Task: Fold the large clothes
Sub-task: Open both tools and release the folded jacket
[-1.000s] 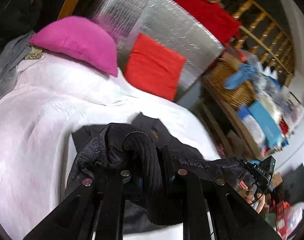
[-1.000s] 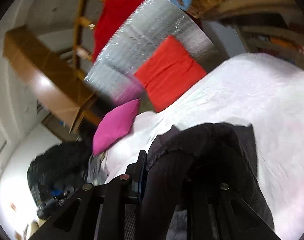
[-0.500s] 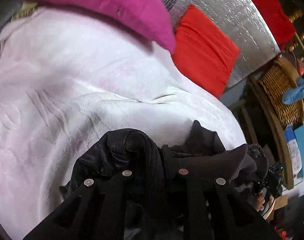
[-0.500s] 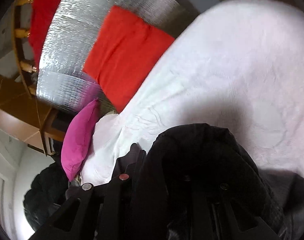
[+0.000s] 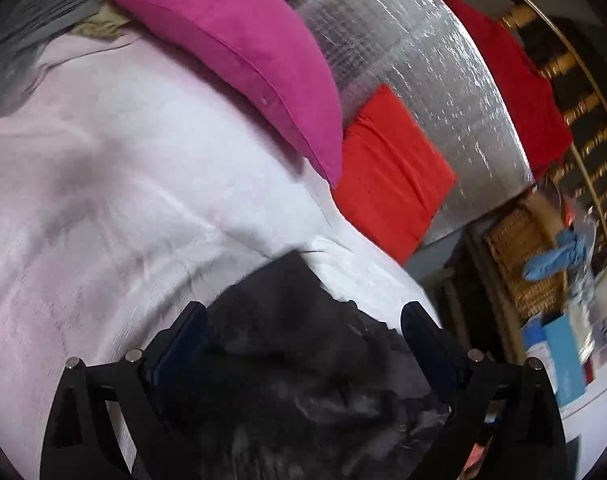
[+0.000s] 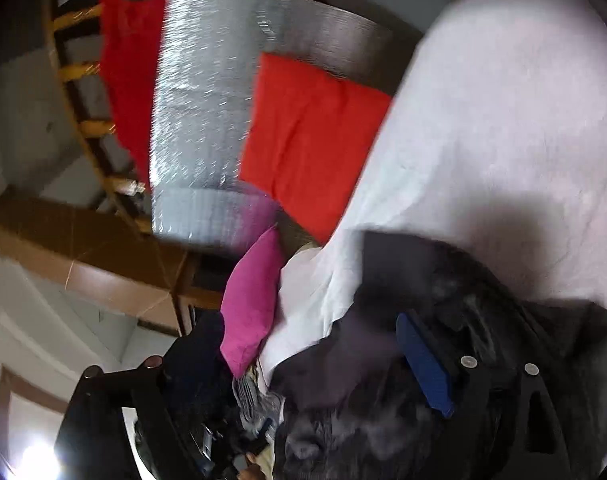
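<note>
A large black garment lies bunched on the white bed sheet. My left gripper is open, its jaws wide apart just over the garment, holding nothing. In the right wrist view the same garment lies on the sheet. My right gripper is open too; its blue-padded right finger rests over the cloth, and the left finger is off to the side over the bed's edge.
A magenta pillow and a red cushion lie at the head of the bed against a silver foil panel. A wicker basket and shelves with boxes stand at the right. Grey clothes lie at the far left.
Both grippers were shut on the black garment; now both have opened and let it go. The garment has dropped onto the sheet. Both cameras have swung.
</note>
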The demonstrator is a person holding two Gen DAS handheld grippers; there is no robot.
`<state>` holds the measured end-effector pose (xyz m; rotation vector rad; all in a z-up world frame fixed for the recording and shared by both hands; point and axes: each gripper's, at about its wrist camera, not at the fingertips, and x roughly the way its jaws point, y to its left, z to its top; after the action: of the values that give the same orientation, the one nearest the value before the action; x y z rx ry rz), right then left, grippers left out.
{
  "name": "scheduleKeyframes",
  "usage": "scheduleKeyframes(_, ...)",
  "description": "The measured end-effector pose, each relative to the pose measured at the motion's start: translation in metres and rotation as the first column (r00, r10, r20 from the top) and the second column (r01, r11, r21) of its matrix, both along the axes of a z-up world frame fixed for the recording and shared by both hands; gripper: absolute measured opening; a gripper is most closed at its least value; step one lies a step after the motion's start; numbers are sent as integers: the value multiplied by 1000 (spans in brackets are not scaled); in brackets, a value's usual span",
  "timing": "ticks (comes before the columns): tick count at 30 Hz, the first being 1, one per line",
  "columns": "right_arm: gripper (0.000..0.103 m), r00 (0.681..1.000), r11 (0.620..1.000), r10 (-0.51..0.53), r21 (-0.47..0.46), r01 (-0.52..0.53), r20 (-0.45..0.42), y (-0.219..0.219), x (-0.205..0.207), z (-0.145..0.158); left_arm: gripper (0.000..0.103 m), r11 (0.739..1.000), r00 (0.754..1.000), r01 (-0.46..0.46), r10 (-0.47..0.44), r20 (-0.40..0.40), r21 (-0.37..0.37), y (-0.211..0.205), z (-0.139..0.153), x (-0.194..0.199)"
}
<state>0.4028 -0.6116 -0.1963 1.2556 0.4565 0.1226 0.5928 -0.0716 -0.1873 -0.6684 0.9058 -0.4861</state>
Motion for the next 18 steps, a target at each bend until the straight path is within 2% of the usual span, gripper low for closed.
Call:
scheduleKeyframes(1, 90, 1000, 1000, 1, -31, -1, -23, 4, -7, 7, 97, 1000, 1000, -10, 10, -21, -7, 3, 1, -7)
scheduleKeyframes(3, 90, 998, 991, 6, -131, -15, -66, 18, -27, 22, 97, 999, 1000, -25, 25, 4, -24, 12, 9, -36)
scheduleKeyframes(5, 90, 995, 971, 5, -238, -29, -104, 35, -50, 34, 97, 998, 998, -54, 53, 28, 28, 16, 16, -65)
scheduleKeyframes(8, 89, 994, 944, -3, -327, -34, -113, 60, -77, 44, 97, 992, 992, -102, 96, 78, 79, 19, 22, -121)
scheduleKeyframes(10, 81, 992, 922, 1, -385, -49, -123, 82, -88, 48, 97, 982, 985, -149, 137, 102, 112, 19, 22, -159)
scheduleKeyframes(13, 64, 982, 876, 19, -471, -106, -186, 110, -93, 43, 97, 962, 977, -180, 150, 151, 206, 6, 24, -193)
scheduleKeyframes(15, 38, 969, 832, 42, -529, -168, -242, 131, -85, 38, 97, 929, 967, -199, 134, 216, 312, -10, 27, -208)
scheduleKeyframes(18, 37, 946, 788, 69, -564, -246, -316, 152, -74, 20, 97, 895, 968, -155, 53, 246, 418, -37, 18, -209)
